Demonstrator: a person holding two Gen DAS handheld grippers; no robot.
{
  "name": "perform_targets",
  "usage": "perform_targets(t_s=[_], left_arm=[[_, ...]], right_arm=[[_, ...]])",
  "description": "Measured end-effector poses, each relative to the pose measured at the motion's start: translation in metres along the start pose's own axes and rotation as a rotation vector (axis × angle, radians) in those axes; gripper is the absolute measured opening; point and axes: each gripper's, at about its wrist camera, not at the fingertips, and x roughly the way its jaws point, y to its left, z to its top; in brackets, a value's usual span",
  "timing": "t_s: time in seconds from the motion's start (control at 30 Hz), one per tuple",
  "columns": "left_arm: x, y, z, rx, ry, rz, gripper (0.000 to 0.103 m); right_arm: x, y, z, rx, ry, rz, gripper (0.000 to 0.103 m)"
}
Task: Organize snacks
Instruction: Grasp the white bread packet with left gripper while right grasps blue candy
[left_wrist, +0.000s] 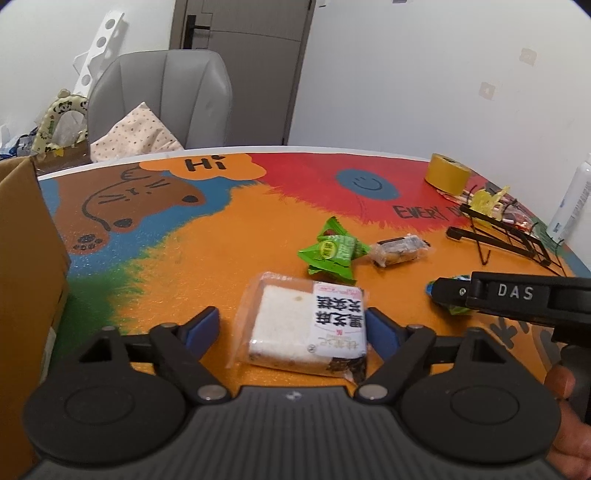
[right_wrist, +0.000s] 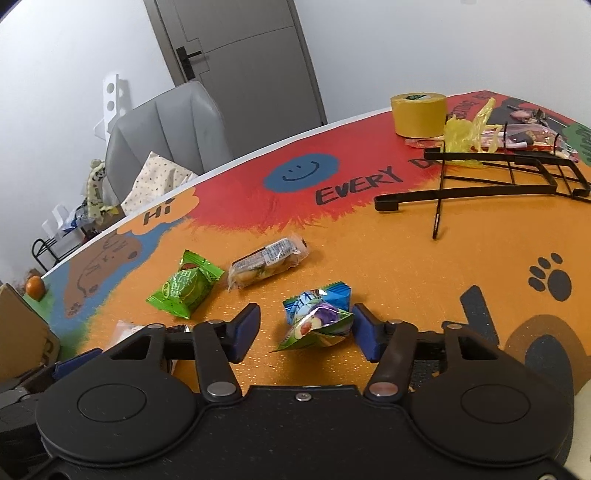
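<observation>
Left gripper (left_wrist: 291, 332): jaws spread around the white cake pack (left_wrist: 306, 328); right pad just beside the wrapper edge, left pad apart from it; not yet clamped.
Right gripper (right_wrist: 304, 330): jaws straddle the blue-green snack packet (right_wrist: 317, 319); right pad at or touching the foil, left pad clear with a gap; no firm pinch visible.
White cake pack: flat on the orange part of the table mat (left_wrist: 184, 258), nearest the left wrist; probably taken first because it is closest.
Blue-green snack packet: on the mat, near the right wrist camera.
Green packet (left_wrist: 332, 253): loose mid-table, untouched.
Clear-wrapped bar (left_wrist: 400, 249): just right of the green packet, untouched.
Cardboard box (left_wrist: 26, 277): at the table's left edge; a likely destination, judged only from the task.
Wire rack (right_wrist: 517, 173): lying tipped toward the far right, beside a yellow tape roll (right_wrist: 417, 112).
Left view only: the right gripper's finger from the side, a person's hand (left_wrist: 565, 417) holding it, and a white bottle (left_wrist: 572, 195).
Right view only: the snack packet unobscured, and a small orange fruit (right_wrist: 35, 286) near the box.
</observation>
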Motion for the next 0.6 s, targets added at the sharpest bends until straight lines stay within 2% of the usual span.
perform_targets(t_s=[0.07,0.1,0.27,0.43,0.6], left_arm=[[-0.001,-0.003,0.0,0.0,-0.001,-0.015,0.067],[-0.002,-0.004,-0.001,0.0,-0.003,-0.013,0.066],[-0.012,-0.011,-0.005,0.009,0.003,-0.022,0.057],[-0.028,-0.015,-0.012,0.016,0.001,-0.013,0.056],[-0.055,-0.016,-0.013,0.024,-0.041,-0.005,0.055]], right_arm=[[-0.001,-0.004,0.001,0.024,0.005,0.003,0.032],[-0.002,-0.005,0.0,0.037,0.011,0.015,0.031],[-0.011,-0.002,-0.01,0.04,0.018,0.04,0.03],[-0.027,-0.005,-0.021,0.06,0.012,0.047,0.03],[-0.046,-0.002,-0.028,0.068,-0.007,0.066,0.03]])
